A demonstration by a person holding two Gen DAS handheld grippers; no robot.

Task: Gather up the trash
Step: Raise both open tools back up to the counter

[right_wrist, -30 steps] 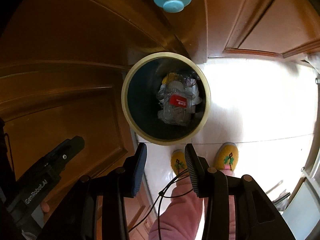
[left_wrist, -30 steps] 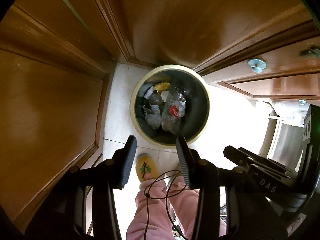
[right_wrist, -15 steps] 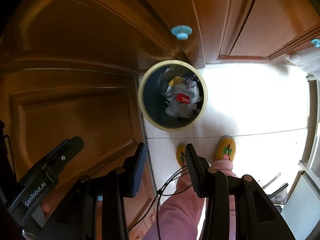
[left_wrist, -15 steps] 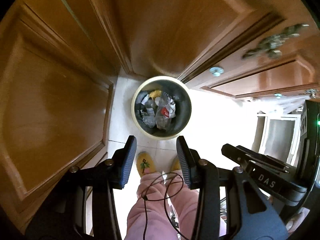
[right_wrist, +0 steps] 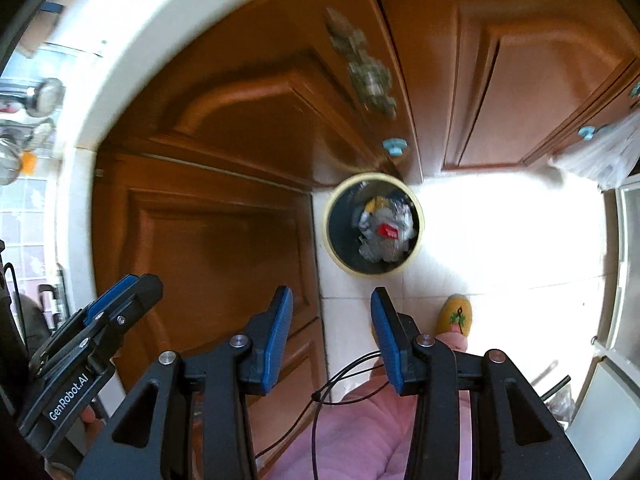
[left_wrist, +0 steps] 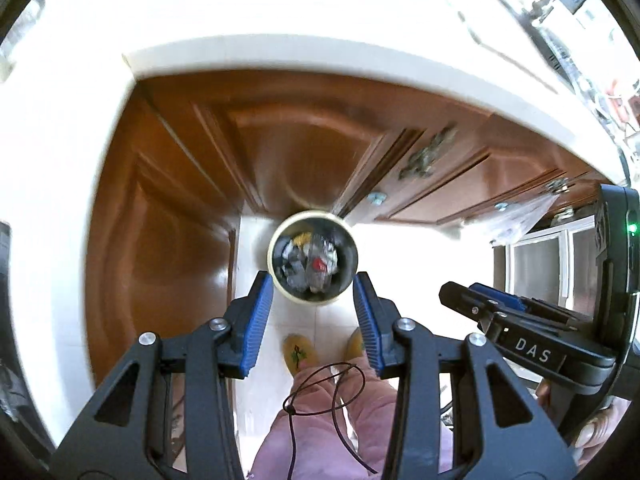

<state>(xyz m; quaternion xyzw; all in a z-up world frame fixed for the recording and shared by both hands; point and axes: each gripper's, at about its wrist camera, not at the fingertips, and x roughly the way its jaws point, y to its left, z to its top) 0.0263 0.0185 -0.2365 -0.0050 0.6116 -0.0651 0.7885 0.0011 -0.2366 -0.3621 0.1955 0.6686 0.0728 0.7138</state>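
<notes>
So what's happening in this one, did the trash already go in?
A person in pink trousers and yellow slippers stands over a round trash bin on the floor in the corner of the wooden cabinets. The bin already holds crumpled clear plastic bottles, one with a red label. The left claw and right claw are both open with nothing between the pads. Compared with a second ago the bin looks much smaller and the white countertop has come into view, so both hands have lifted away from it.
</notes>
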